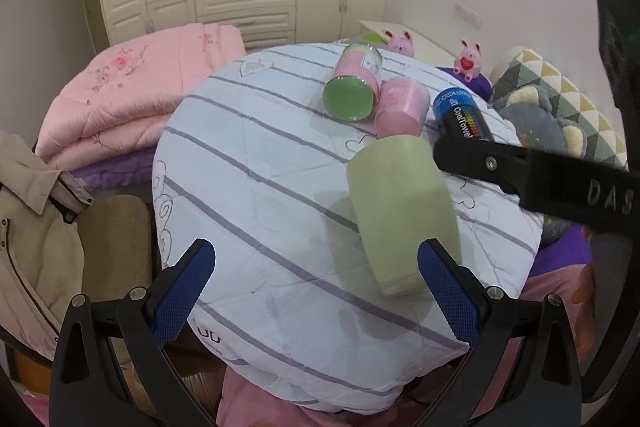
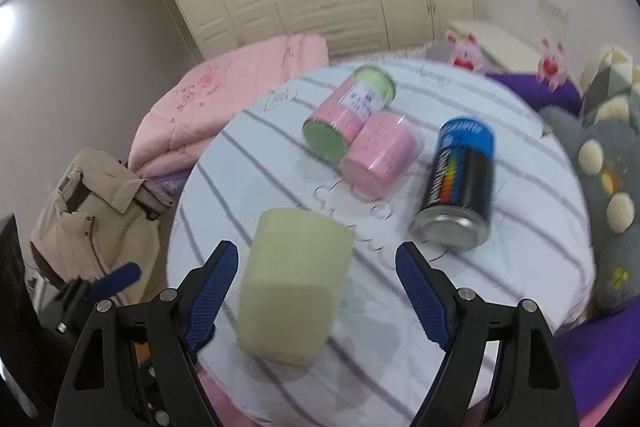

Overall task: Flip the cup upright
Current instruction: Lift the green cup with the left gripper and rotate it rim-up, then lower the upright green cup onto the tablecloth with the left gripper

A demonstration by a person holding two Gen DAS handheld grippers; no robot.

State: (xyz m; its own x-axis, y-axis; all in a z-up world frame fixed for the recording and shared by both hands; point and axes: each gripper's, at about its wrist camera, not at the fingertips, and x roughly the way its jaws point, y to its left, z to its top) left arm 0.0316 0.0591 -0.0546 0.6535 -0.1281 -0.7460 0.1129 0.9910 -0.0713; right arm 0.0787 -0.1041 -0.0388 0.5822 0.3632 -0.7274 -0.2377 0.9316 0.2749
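Observation:
A pale green cup (image 1: 402,211) lies on its side on the white striped quilt (image 1: 256,187), its closed base toward me. My left gripper (image 1: 316,291) is open, low over the quilt, with its right pad beside the cup's base. In the right wrist view the cup (image 2: 292,287) lies between my right gripper's (image 2: 316,297) open blue pads, nearer the left pad, not clamped. The right gripper's black finger (image 1: 520,171) reaches in from the right past the cup's far end.
A pink can with a green end (image 1: 354,85), a pink cup (image 1: 400,105) and a blue-black can (image 2: 460,187) lie on their sides behind the cup. A folded pink blanket (image 1: 132,95), a beige jacket (image 1: 36,227), plush toys and pillows ring the quilt.

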